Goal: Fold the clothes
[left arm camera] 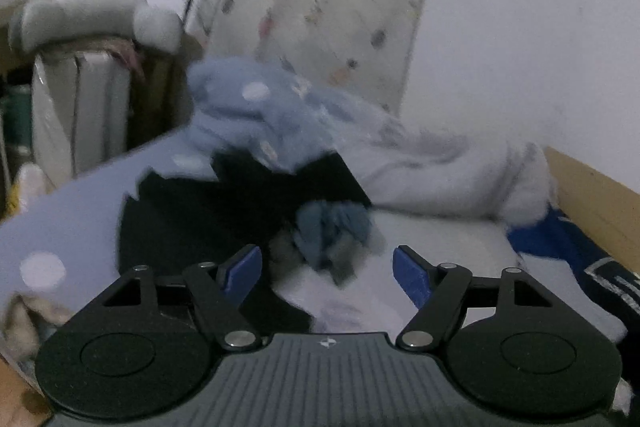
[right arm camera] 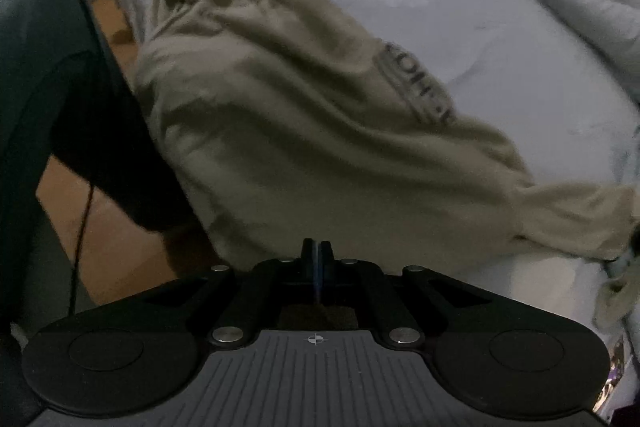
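Observation:
A beige sweatshirt [right arm camera: 304,115] with a grey printed patch lies spread over the white bed, one sleeve trailing to the right. My right gripper [right arm camera: 317,251] is shut, its fingertips at the garment's near hem and seemingly pinching it. My left gripper [left arm camera: 326,275] hangs open above the bed with nothing between its blue pads [left arm camera: 240,273]. Just beyond it sits a crumpled blue-grey cloth [left arm camera: 332,227] on a black garment [left arm camera: 224,203]. A light blue spotted garment [left arm camera: 248,107] is heaped behind those.
A white duvet [left arm camera: 460,171] is bunched against the wall, and a dark blue garment [left arm camera: 560,239] lies by the wooden bed frame [left arm camera: 600,191]. A plush toy [left arm camera: 92,11] sits on a cabinet at left. A person's leg [right arm camera: 36,75] and a cable are at the bedside.

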Demonstrator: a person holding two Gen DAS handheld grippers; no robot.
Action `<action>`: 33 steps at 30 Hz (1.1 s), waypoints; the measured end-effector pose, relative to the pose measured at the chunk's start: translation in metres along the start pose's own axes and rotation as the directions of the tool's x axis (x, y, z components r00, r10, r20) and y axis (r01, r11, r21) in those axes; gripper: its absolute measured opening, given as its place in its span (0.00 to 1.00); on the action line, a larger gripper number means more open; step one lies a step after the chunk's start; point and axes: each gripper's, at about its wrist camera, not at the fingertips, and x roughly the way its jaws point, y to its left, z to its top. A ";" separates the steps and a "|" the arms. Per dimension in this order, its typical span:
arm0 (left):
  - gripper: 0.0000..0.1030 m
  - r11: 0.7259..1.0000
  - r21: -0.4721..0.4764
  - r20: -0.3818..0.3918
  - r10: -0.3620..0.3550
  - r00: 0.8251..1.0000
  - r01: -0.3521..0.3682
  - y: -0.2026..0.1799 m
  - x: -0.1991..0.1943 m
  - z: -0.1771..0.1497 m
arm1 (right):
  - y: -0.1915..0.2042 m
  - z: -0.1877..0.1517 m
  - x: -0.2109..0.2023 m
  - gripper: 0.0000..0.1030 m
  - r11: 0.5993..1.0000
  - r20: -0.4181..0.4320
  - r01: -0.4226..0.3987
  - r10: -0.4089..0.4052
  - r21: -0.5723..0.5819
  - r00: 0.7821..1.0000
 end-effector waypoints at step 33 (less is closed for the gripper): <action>0.77 0.992 -0.109 -0.293 -0.086 0.952 0.056 -0.022 0.014 -0.112 | -0.046 0.032 0.002 0.03 0.988 0.320 -0.056 0.007 0.145 0.948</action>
